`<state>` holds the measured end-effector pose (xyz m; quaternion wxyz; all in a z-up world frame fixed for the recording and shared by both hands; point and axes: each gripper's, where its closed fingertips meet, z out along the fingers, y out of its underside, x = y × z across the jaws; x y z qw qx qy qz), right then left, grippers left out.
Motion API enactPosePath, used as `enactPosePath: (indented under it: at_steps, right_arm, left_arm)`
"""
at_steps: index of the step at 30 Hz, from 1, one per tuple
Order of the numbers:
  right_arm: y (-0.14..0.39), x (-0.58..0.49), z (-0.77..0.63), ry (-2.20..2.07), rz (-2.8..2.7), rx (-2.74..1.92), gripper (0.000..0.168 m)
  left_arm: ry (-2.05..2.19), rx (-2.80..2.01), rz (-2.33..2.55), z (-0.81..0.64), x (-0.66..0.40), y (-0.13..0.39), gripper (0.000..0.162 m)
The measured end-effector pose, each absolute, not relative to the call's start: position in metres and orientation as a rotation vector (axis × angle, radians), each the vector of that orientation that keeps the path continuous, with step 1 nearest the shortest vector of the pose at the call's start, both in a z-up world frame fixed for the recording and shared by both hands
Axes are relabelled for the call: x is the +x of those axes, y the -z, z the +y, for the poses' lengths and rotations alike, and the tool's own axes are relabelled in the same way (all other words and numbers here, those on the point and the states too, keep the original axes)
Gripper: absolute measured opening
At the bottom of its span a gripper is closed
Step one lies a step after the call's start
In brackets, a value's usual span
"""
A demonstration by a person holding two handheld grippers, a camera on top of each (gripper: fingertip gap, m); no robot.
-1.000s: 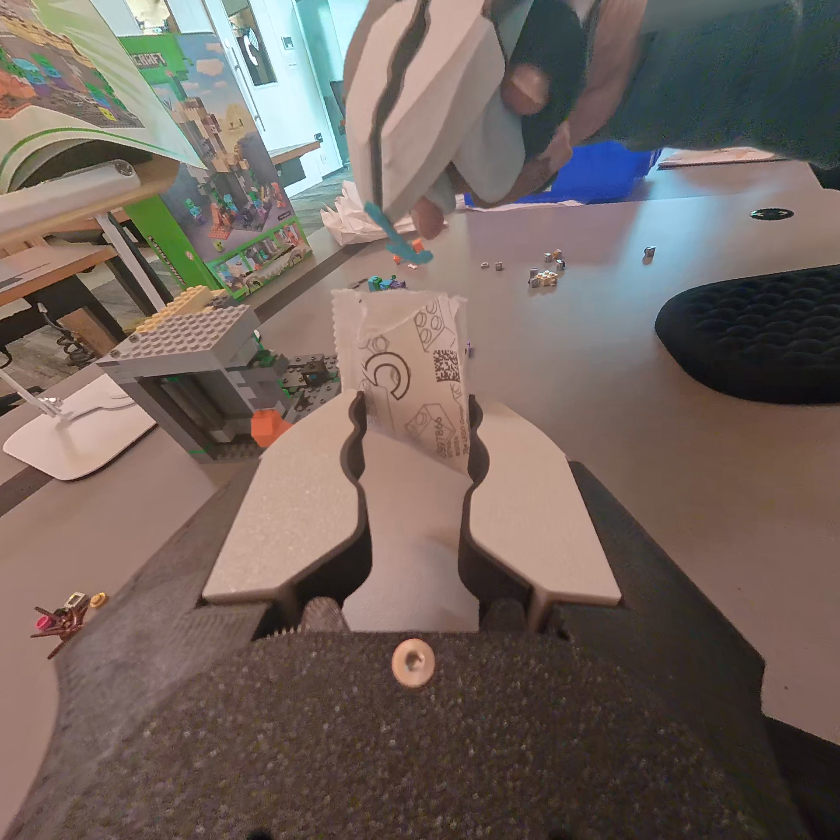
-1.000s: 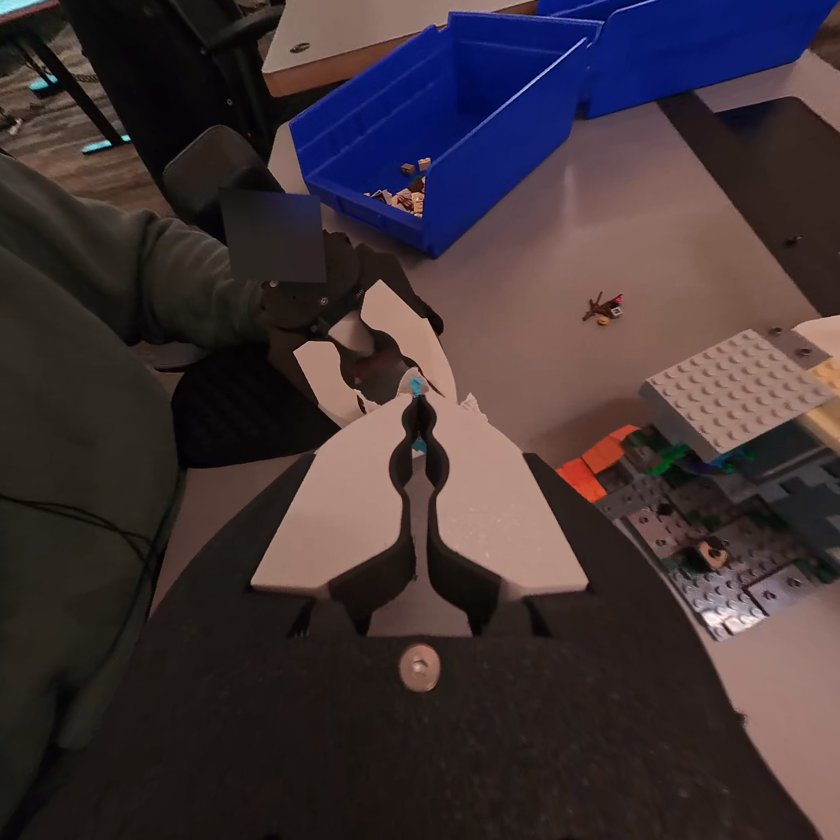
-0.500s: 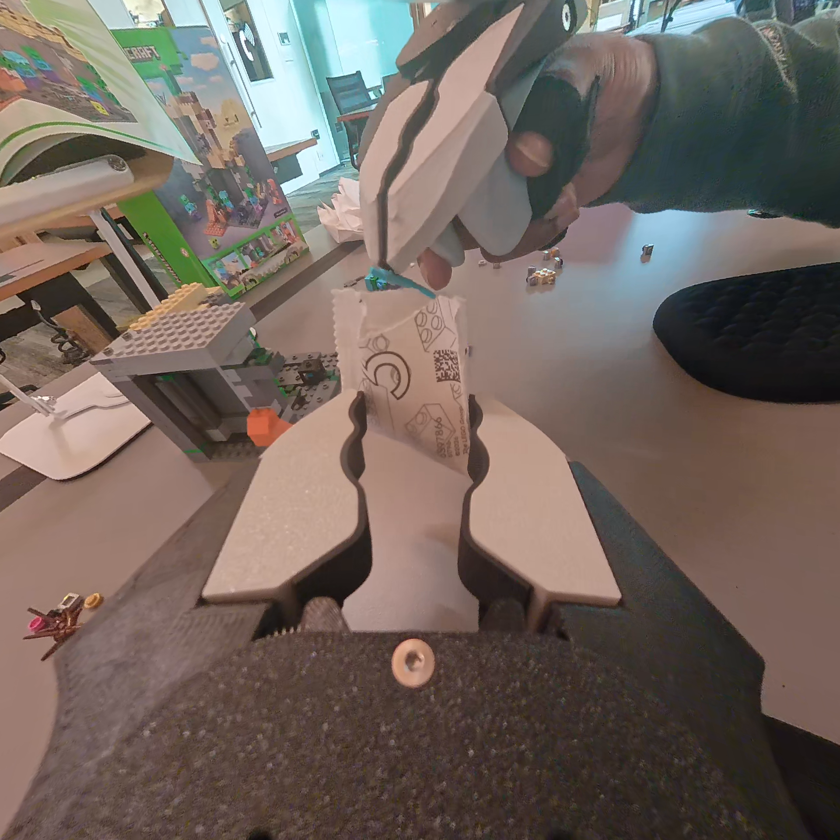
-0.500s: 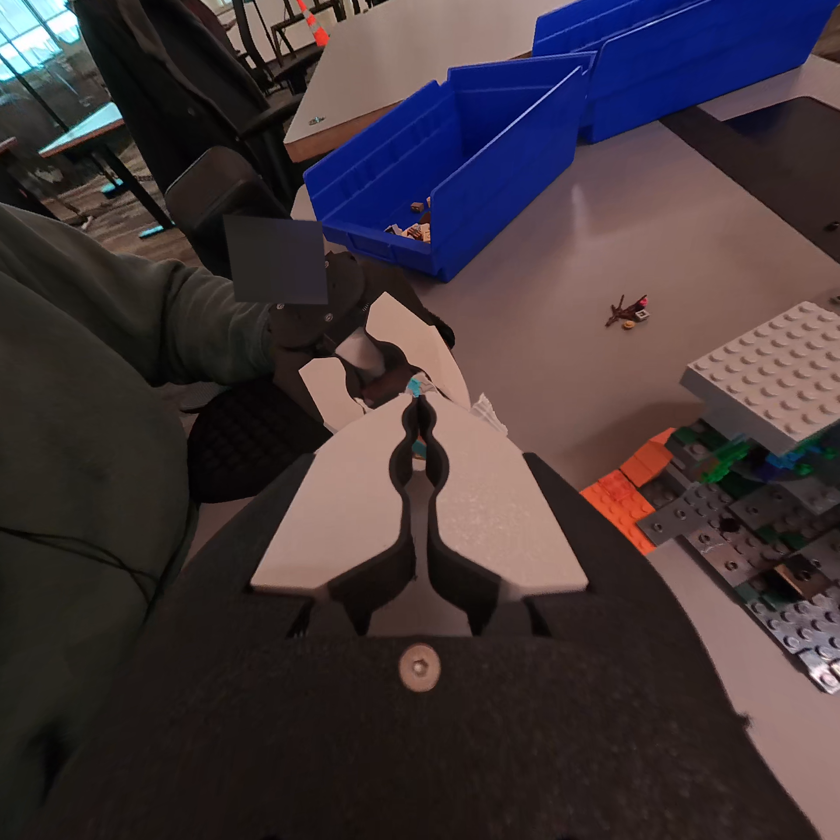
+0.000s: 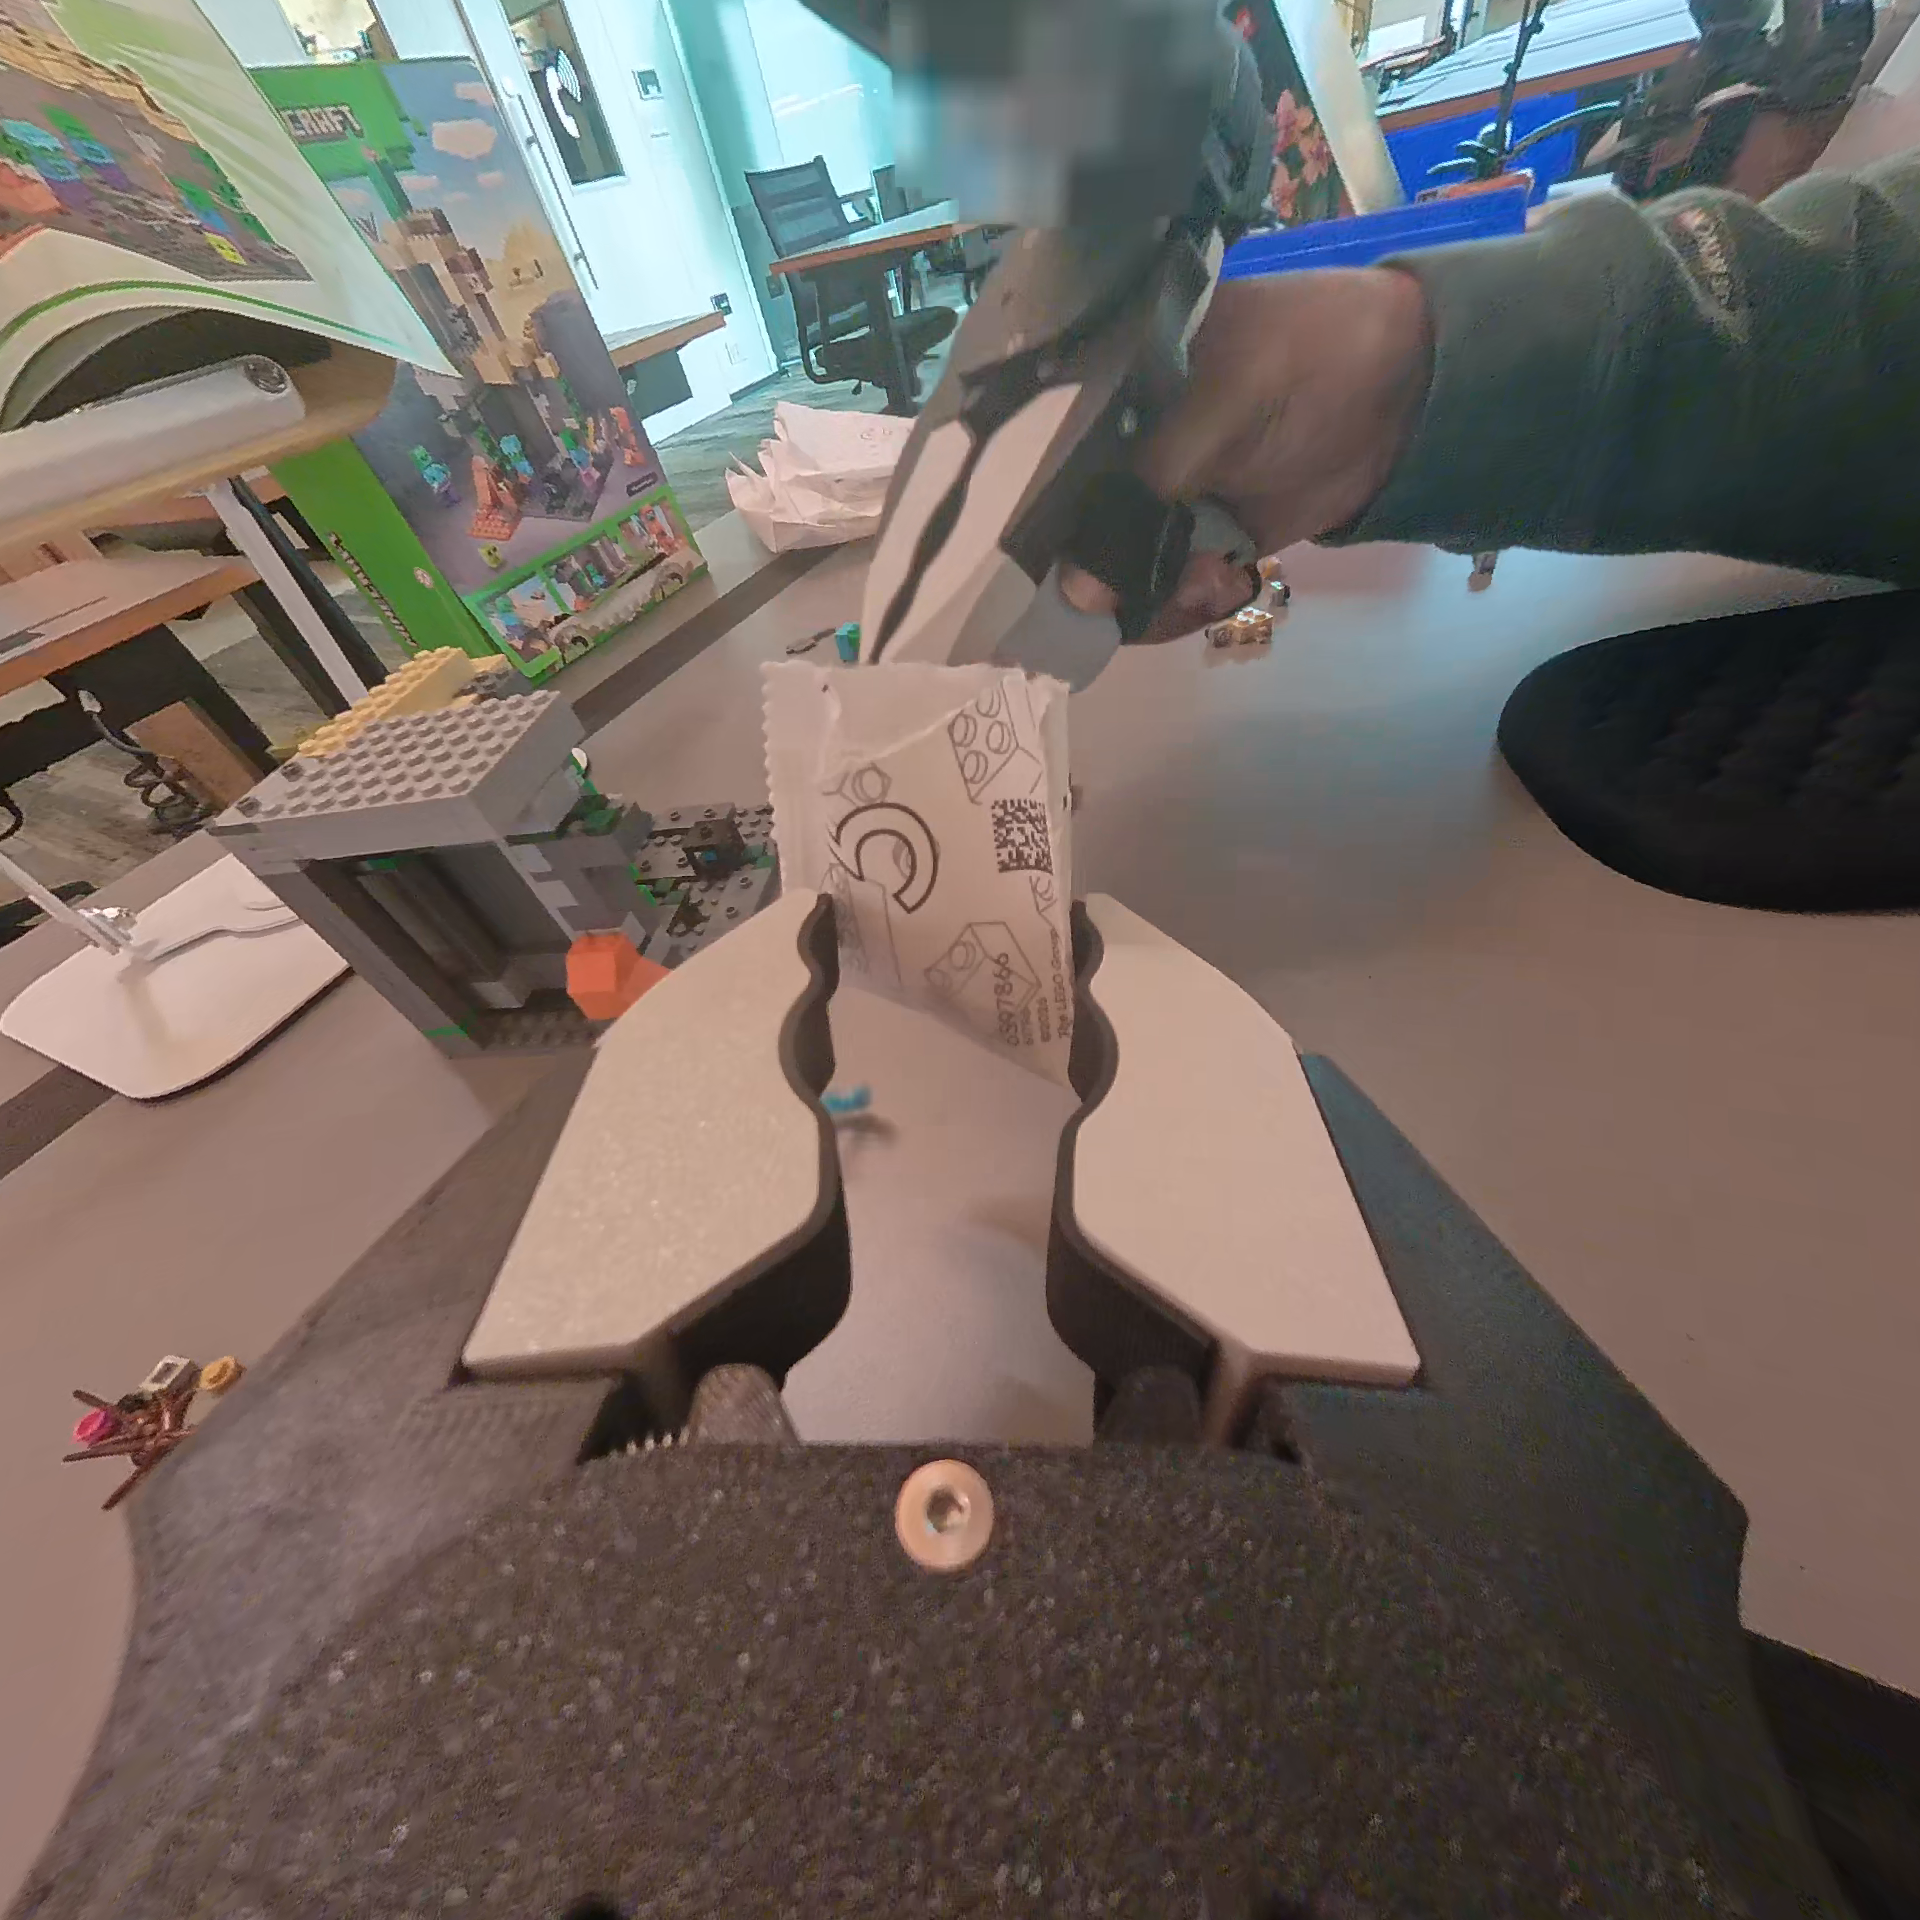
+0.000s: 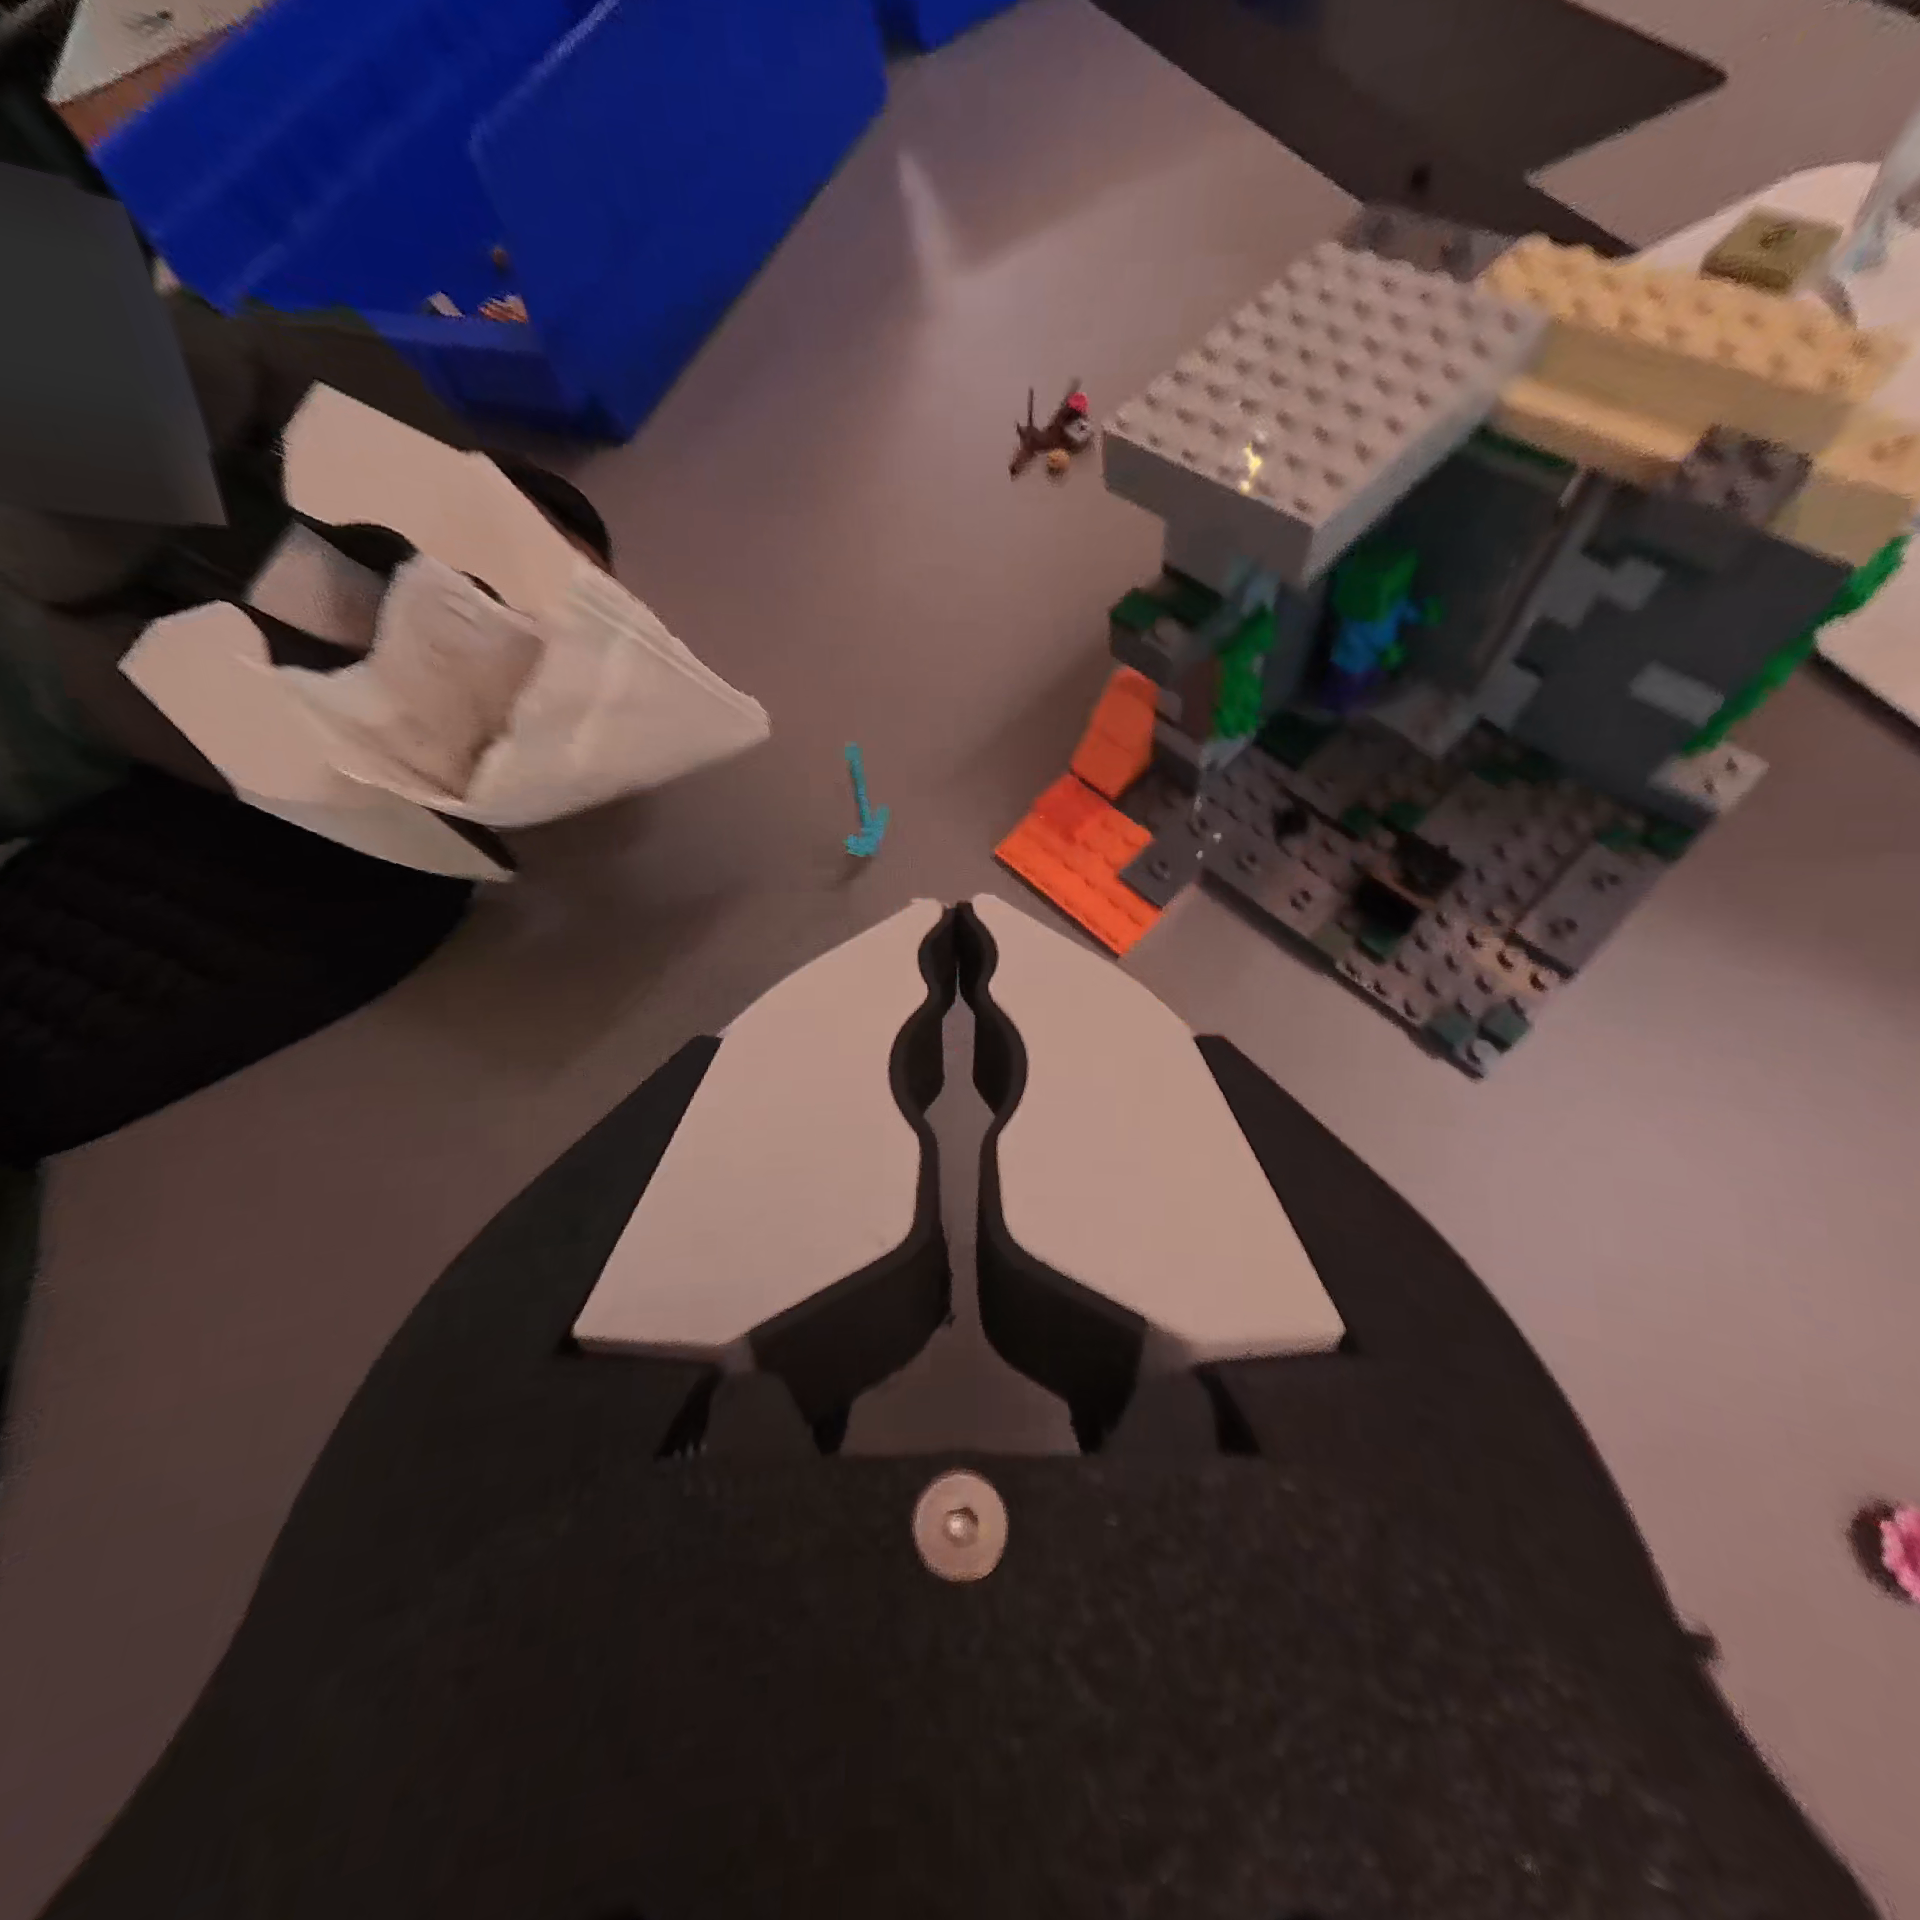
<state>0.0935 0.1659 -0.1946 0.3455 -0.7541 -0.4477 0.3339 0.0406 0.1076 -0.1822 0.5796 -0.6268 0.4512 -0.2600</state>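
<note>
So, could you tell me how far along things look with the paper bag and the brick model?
Looks done: the brick model stands part-built, grey roof on, and the paper bag is open at the top. In hand: the left gripper clamps that bag upright; the right gripper is shut, empty. Seemingly left: a teal piece is loose near the model, in neither gripper.

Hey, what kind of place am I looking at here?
Probably an open-plan office used as a toy-brick building station: black swivel chairs at desks behind, blue plastic parts bins on the grey table, and a half-built grey brick model.
</note>
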Motion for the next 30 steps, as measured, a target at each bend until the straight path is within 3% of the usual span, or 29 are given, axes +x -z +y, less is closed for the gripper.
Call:
enactPosePath:
  at_steps: [6,8,13,26,30]
  right_arm:
    - [0.213,0.087,0.158,-0.82,-1.238,-1.974,0.0]
    - [0.222,0.075,0.15,-0.825,-1.314,-1.979,0.022]
    - [0.244,0.04,0.141,-0.745,-1.516,-1.904,0.029]
    - [0.264,-0.014,0.163,-0.575,-1.619,-2.019,0.029]
    - [0.264,-0.014,0.164,-0.563,-1.628,-2.029,0.019]
  left_arm:
    - [0.592,-1.459,1.004,0.113,0.036,0.176,0.042]
    - [0.569,-1.45,0.961,0.118,0.03,0.171,0.042]
    - [0.485,-1.446,0.85,0.134,0.011,0.159,0.042]
    - [0.397,-1.445,0.661,0.16,-0.036,0.136,0.042]
    - [0.395,-1.445,0.677,0.158,-0.033,0.137,0.042]
